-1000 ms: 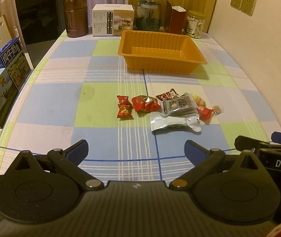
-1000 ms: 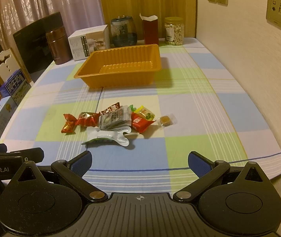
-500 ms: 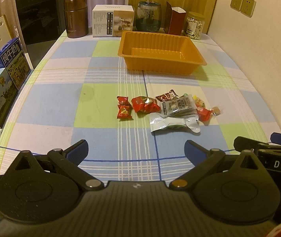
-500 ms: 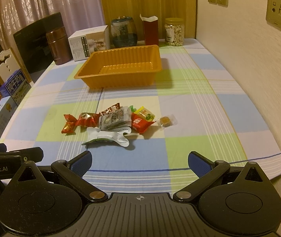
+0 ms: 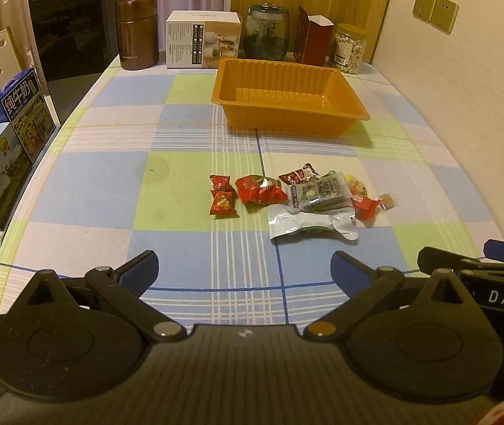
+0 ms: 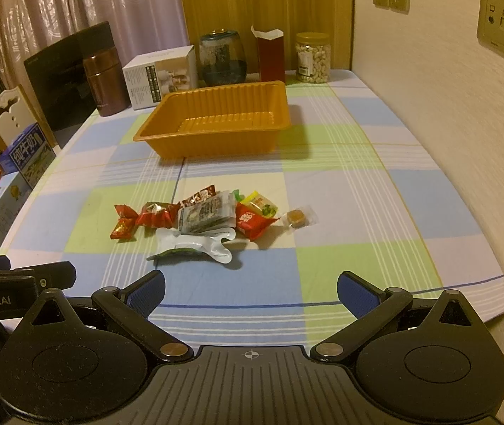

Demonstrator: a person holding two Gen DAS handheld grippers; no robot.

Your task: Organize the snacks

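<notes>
A heap of wrapped snacks lies mid-table: two small red candies (image 5: 222,194), a red packet (image 5: 259,189), a grey printed packet (image 5: 319,191) and a silver pouch (image 5: 308,221). In the right wrist view the same heap shows the silver pouch (image 6: 195,242), a red packet (image 6: 252,221) and a small clear-wrapped brown sweet (image 6: 296,216). Beyond it stands an empty orange tray (image 5: 289,122) (image 6: 213,143). My left gripper (image 5: 245,271) and right gripper (image 6: 250,290) both hover open, well short of the heap, with nothing between their fingers.
Along the far edge stand a brown canister (image 5: 137,32), a white box (image 5: 202,44), a glass jar (image 5: 268,32), a red carton (image 5: 312,40) and a peanut jar (image 5: 349,47). Milk cartons (image 5: 18,113) line the left edge. The wall (image 6: 464,113) borders the right.
Both grippers have crept slightly forward or held nearly still; the snacks and tray have not moved, and both sets of fingers stay open.
</notes>
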